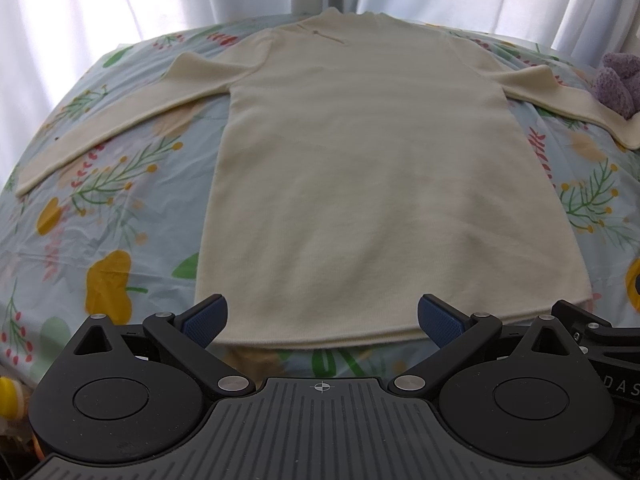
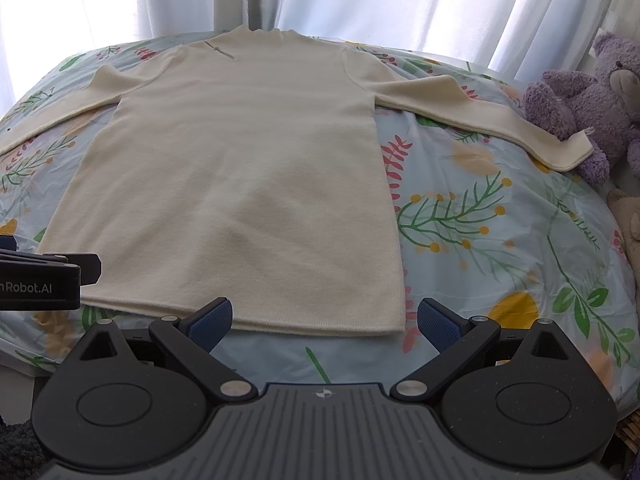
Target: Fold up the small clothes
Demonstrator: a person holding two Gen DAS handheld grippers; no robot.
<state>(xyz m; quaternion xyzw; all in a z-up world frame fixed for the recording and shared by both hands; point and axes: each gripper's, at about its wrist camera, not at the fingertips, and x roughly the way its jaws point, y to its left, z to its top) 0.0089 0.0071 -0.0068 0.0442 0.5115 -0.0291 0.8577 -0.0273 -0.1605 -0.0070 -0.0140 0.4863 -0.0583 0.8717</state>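
Both claws, the left claw (image 1: 322, 318) and right claw (image 2: 324, 318), hang spread apart and empty just short of the hem of the cream sweater (image 1: 352, 168), which lies flat on the floral bed (image 2: 500, 240); soft, light knit, likely best pinched at hem corners.

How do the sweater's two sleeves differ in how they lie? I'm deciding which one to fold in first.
The left sleeve lies wholly on the floral sheet, touching nothing else; the right sleeve ends with its cuff against the purple teddy bear. The left sleeve's cuff sits nearer the sweater's hem than the right sleeve's cuff does. Both are cream, flat, unfolded, and angled outward from the sweater.
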